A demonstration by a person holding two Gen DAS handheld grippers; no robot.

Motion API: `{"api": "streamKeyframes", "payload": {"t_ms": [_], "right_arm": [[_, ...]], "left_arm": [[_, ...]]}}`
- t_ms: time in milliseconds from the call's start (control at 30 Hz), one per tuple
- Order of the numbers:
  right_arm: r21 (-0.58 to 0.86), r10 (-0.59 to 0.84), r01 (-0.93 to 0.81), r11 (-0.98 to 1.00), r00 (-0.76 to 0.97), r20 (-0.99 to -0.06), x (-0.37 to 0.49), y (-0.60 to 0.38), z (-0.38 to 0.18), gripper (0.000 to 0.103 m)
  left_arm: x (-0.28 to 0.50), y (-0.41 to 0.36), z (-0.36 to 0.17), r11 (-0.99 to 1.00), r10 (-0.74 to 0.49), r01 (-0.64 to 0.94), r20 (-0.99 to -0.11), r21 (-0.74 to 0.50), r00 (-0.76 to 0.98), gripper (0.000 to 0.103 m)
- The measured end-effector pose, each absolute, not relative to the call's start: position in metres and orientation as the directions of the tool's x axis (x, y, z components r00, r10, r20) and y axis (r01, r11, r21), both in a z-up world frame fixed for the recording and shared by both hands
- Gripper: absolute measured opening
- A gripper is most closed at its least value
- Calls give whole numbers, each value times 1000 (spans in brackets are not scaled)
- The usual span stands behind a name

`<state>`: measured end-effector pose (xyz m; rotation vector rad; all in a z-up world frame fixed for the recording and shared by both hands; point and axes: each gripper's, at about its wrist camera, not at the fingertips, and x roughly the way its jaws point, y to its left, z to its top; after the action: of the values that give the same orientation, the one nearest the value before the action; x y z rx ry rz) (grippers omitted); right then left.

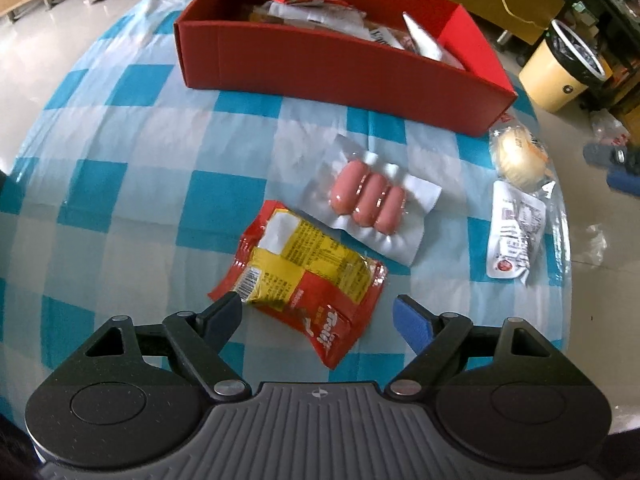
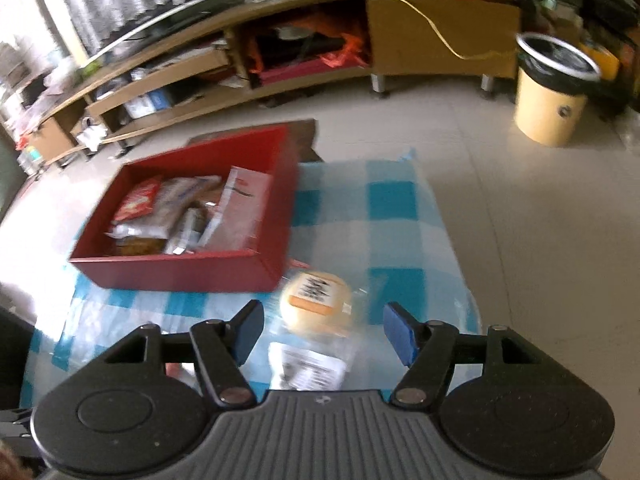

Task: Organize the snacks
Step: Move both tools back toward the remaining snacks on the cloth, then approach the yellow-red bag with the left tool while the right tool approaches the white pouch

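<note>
**Two hand-held grippers above a checked tablecloth with loose snacks and a red box**

Hidden or unclear: the right wrist view is blurred throughout, so print on the packets cannot be read. The contents of the open red cardboard box (image 1: 320,68) overlap one another; only a red packet, several pale wrappers and a brownish pack can be made out. Neither hand nor sleeve is visible in either view; only the black gripper bodies fill the lower edge. The white printed sachet (image 2: 308,366) is partly cut off by the right gripper's body.

Snacks relative to the tongs: the left gripper (image 1: 318,312) stands with its jaws apart, nothing pressed between them. The red-and-yellow foil snack packet (image 1: 308,280) lies flat on the blue-and-white checked tablecloth (image 1: 132,200), its near end reaching between the two fingertips; whether the left finger touches its corner cannot be told. The clear vacuum pack of three pink sausages (image 1: 370,200) lies just beyond it, with the box further on. The right gripper (image 2: 320,330) is likewise spread and empty; the round pale bun in clear wrap (image 2: 316,300) lies between its fingertips and slightly beyond, just beside the box corner.

Pose: both grippers point steeply downward at the table.
</note>
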<state>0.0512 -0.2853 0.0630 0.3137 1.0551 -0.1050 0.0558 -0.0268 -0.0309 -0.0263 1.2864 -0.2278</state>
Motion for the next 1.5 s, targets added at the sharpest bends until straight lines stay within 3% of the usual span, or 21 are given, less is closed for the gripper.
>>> {"api": "streamKeyframes", "payload": {"t_ms": [333,600,767,833,933,1100,1367,1500], "right_arm": [[224,141,183,957,378,-915,52,-252,25,64],[207,146,170,963,314,-938,59,-222,-4,64],[125,80,121,985,325,-942,60,-201,-10,78],[78,49,76,994,329,-943,59,-193,-12,78],[12,13,-5,1000,332,-943,53,-183,-14,73],[6,44,-118,993,318,-947,36,-173,-9,53],[78,140,-271,959,216,-966,7,-158,3,49],[138,191,-215,967,246,-950,9,-171,15,49]], "left_arm": [[68,-33,-40,986,-162,90,-953,-143,258,96],[82,-32,-48,988,-142,-17,-953,-152,266,97],[85,-42,-59,991,-113,-44,-958,-129,262,99],[85,-45,-60,992,-104,-36,-958,-118,266,99],[81,-49,-61,996,-91,22,-960,-88,264,95],[63,-47,-59,983,-107,168,-965,-67,240,90],[47,-17,-38,963,-200,224,-951,-147,235,92],[53,-25,-27,953,-181,290,-929,-85,323,100]]}}
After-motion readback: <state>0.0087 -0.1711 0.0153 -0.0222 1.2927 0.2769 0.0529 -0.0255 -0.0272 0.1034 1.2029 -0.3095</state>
